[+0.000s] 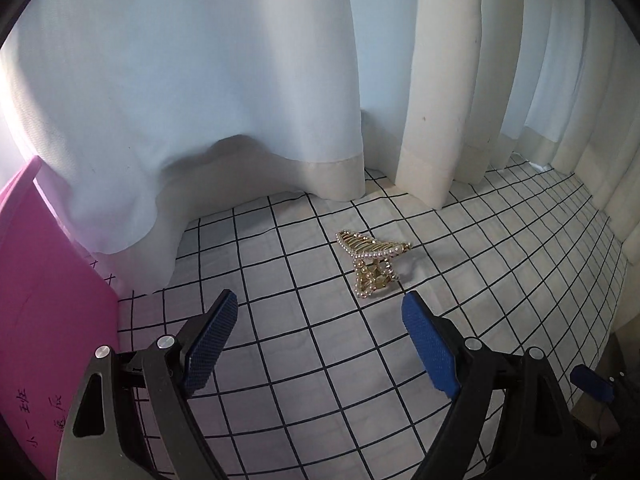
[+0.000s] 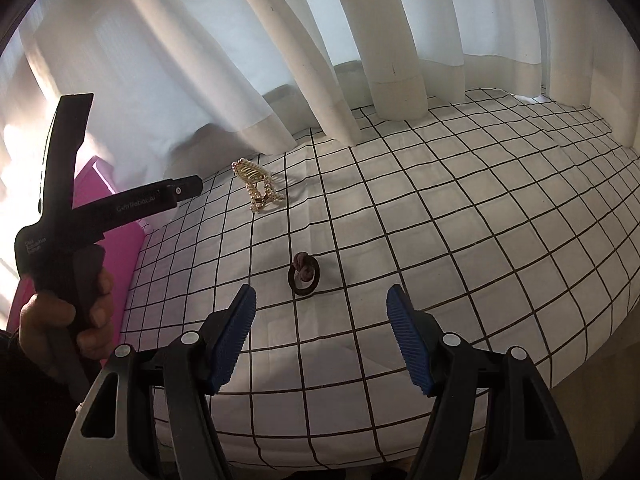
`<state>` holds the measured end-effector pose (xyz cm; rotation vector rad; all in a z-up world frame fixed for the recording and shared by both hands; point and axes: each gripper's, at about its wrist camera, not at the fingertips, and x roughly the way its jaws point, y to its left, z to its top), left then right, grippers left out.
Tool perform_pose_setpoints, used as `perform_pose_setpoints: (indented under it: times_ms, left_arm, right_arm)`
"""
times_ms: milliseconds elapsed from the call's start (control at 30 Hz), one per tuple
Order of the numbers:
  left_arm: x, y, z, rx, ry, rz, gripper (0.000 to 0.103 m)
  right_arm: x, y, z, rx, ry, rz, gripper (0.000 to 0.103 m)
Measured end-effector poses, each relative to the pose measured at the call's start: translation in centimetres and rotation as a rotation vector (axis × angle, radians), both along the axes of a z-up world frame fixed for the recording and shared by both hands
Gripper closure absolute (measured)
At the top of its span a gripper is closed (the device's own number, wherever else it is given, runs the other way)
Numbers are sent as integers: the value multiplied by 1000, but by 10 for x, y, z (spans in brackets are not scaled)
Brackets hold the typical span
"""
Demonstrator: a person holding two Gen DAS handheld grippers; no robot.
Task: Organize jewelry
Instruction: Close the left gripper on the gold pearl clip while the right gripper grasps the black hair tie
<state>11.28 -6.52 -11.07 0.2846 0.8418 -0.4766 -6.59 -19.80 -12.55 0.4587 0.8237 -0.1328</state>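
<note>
Blue-padded jaws of the left gripper (image 1: 320,336) spread wide, nothing between them, aimed down at the grid-patterned cloth (image 1: 500,248) over the counter. Just beyond, at about 1 o'clock from the jaws' gap in the left wrist view: gold hair claw (image 1: 370,262) edged with small pearls, resting on its side, apart from both pads. Right gripper (image 2: 320,332) likewise parted to a moderate width and empty; dark hair tie (image 2: 303,273) with a knotted lump lying flat at 12 o'clock, just ahead of the gap, untouched. Same claw seen farther off at 11 o'clock in the right wrist view, well apart from the tie. At 9 o'clock there, a hand (image 2: 68,312) wrapped round the left gripper's black handle.

Likely risks, as a judgement: claw lying tilted on curved teeth, so a pinch on the beaded edge could roll it or flick it away across the cloth; a squeeze on the levers could spring it open. Tie thin and flat, so pads may close above it or pinch the cloth up along with it, dragging wrinkles toward the claw. Curtain (image 1: 200,100) hem drooping onto the cloth near the claw, so a far reach could snag fabric.

Containers: none clearly identifiable. Pink panel (image 1: 44,280) at 9 o'clock, handwritten marks on it, possibly a box or lid; cannot tell, and no contents visible.
</note>
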Motion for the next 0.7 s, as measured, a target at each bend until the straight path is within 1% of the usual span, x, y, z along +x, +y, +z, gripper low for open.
perform_pose_setpoints:
  times_ms: [100, 167, 267, 467, 567, 633, 700]
  left_arm:
    - [2, -5, -11, -10, 1, -49, 20]
    - [6, -10, -17, -18, 8, -77, 20]
    - [11, -13, -23, -46, 11, -92, 20]
    - [31, -12, -42, -81, 45, -50, 20]
    - [38, -11, -46, -77, 33, -18, 20]
    - [43, -10, -49, -98, 42, -7, 20]
    - [48, -12, -54, -89, 52, 0, 20]
  right_arm:
    - [8, 10, -9, -2, -5, -48, 38]
    - [10, 14, -15, 3, -14, -104, 38]
    - [13, 21, -23, -1, -19, -167, 38]
    - [15, 28, -35, 6, -22, -248, 38]
    - [16, 31, -37, 0, -29, -254, 38]
    - [19, 32, -39, -14, -19, -255, 38]
    - [20, 30, -41, -12, -24, -273, 38]
